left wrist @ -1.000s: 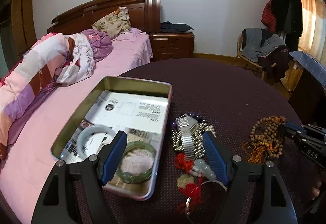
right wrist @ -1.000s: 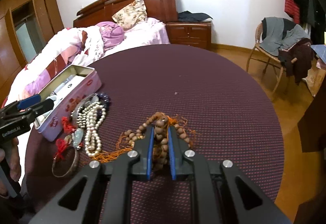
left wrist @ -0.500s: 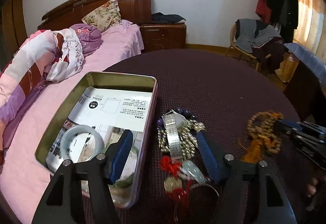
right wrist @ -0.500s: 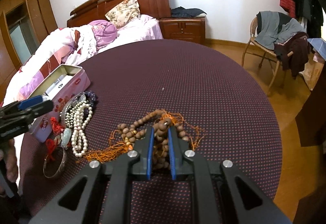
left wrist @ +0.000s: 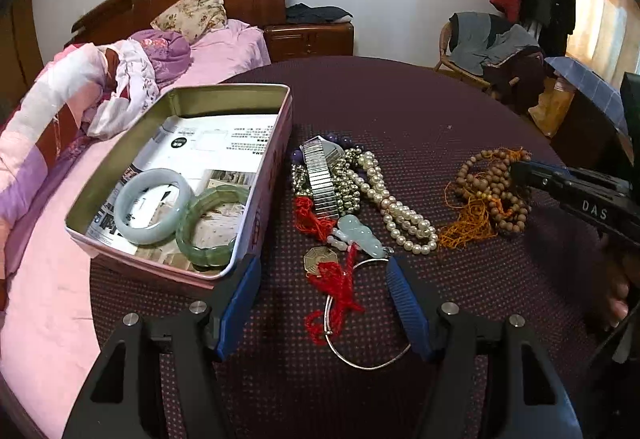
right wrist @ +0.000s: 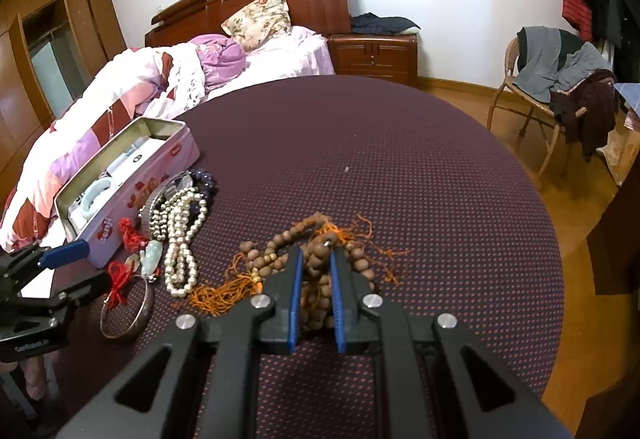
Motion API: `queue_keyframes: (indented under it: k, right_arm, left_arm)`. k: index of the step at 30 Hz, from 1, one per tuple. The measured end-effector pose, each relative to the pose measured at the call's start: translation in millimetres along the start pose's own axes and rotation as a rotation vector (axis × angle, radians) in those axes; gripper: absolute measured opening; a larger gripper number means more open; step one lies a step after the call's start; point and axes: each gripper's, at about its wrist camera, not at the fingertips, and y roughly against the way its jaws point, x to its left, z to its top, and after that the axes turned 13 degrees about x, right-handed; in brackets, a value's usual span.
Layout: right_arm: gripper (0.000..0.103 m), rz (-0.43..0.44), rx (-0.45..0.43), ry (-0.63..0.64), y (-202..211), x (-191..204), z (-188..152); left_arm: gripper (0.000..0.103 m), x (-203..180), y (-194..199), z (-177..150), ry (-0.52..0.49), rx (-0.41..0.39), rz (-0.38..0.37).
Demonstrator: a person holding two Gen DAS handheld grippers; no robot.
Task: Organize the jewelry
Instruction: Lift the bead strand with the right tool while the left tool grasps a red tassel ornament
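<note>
An open pink tin (left wrist: 228, 89) on the dark round table (left wrist: 400, 99) holds a pale jade bangle (left wrist: 148, 237) and a green bangle (left wrist: 200, 257). To its right lie a metal watch band (left wrist: 320, 183), a pearl necklace (left wrist: 396, 207), a jade pendant (left wrist: 360, 235), a red cord with a brass charm (left wrist: 340, 291) and a silver bangle (left wrist: 360, 365). My left gripper (left wrist: 322, 267) stands open just above the red cord and silver bangle, touching nothing. My right gripper (right wrist: 316, 255) is shut on the wooden bead strand (right wrist: 316, 279), which rests on the table with its orange tassels.
A bed with pink bedding (left wrist: 40, 319) runs along the table's left edge, close behind the tin. A chair piled with clothes (right wrist: 560, 79) stands at the far right, and a wooden nightstand (right wrist: 372, 51) at the back wall. A hand shows under the left gripper (right wrist: 86, 267).
My left gripper has come out of the tin, leaving the green bangle inside, and moved right and down over the red cord and silver bangle. The right gripper stays shut on the beads.
</note>
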Motion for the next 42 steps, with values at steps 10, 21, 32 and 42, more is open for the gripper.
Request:
queue_keyframes:
  k: [10,21,32,42]
  right_arm:
    - [0.016,0.012,0.017,0.016,-6,5,-3]
    - [0.016,0.014,0.021,0.015,-7,5,-4]
    - [0.014,0.018,0.003,0.018,-1,6,-2]
    - [0.022,0.03,-0.011,0.012,7,5,3]
  left_arm:
    - [0.032,-5,-19,0,-0.034,0.037,-0.011]
    - [0.0,-2,-4,1,-0.022,-0.023,-0.049]
    - [0.0,20,53,22,0.024,-0.192,-0.063]
    - [0.0,30,62,38,0.023,-0.242,-0.058]
